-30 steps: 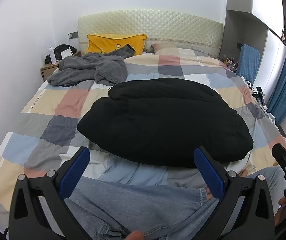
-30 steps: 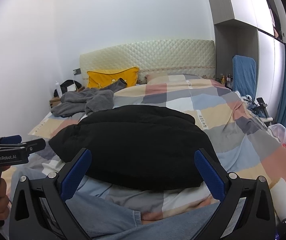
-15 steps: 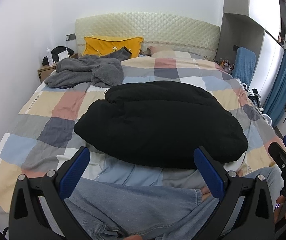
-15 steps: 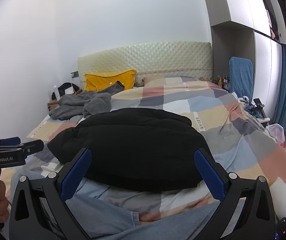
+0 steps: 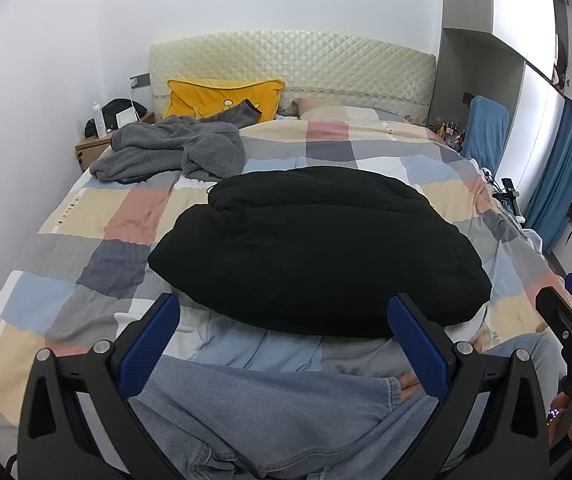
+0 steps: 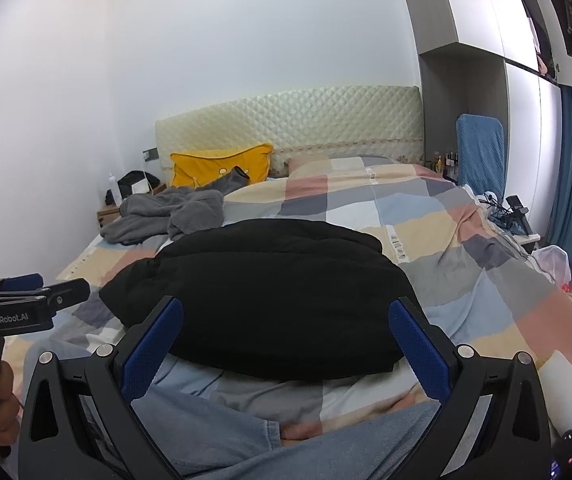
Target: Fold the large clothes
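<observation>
A bulky black garment [image 5: 318,248] [image 6: 261,292] lies in a folded mound on the checked bedspread [image 5: 85,240] [image 6: 498,280], just beyond a person's knees in blue jeans [image 5: 269,412] [image 6: 221,440]. My left gripper [image 5: 283,344] is open above the knees, short of the garment's near edge, with nothing between its blue pads. My right gripper [image 6: 286,344] is open too, likewise empty and held back from the garment. Each view catches the other gripper at its side edge, held by a hand.
A crumpled grey fleece garment [image 5: 169,152] [image 6: 165,216] lies at the bed's far left by a yellow pillow [image 5: 221,96]. A bedside table [image 5: 93,148] stands at the left wall. A blue-covered chair [image 6: 480,152], curtains and a wardrobe line the right side.
Both grippers have tilted slightly upward and drawn back a little, so the bed sits lower in view. The black garment has not moved. Both stay open.
</observation>
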`<action>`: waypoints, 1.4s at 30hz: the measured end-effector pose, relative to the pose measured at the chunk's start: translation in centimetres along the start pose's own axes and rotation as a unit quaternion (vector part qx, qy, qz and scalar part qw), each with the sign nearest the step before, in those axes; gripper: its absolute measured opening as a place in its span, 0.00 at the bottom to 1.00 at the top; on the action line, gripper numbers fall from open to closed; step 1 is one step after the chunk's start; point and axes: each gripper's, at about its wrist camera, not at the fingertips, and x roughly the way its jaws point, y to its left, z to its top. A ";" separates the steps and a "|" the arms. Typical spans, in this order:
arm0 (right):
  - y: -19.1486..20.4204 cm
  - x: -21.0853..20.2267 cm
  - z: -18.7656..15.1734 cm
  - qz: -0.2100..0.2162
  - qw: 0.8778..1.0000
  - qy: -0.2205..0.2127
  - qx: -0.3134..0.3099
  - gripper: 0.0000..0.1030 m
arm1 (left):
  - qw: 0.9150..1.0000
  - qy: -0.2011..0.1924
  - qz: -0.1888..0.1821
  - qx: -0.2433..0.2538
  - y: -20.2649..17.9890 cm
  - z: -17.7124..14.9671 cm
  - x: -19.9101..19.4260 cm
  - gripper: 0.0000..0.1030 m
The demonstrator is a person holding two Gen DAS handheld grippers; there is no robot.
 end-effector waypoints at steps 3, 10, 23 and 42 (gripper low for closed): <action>0.0 -0.2 0.0 0.000 1.000 -0.002 0.001 1.00 | 1.000 0.000 -0.004 -0.001 -0.1 0.0 -0.2 1.00; -0.1 -0.3 -0.1 -0.001 1.000 -0.002 0.000 1.00 | 1.000 -0.004 -0.004 0.000 -0.1 0.0 -0.6 1.00; 0.0 -0.7 0.1 -0.003 1.000 -0.003 0.005 1.00 | 1.000 -0.002 -0.009 0.005 -0.4 0.2 -0.7 1.00; -0.4 -0.5 -0.3 -0.006 1.000 0.000 0.011 1.00 | 1.000 0.003 -0.013 0.011 -0.1 0.0 -0.4 1.00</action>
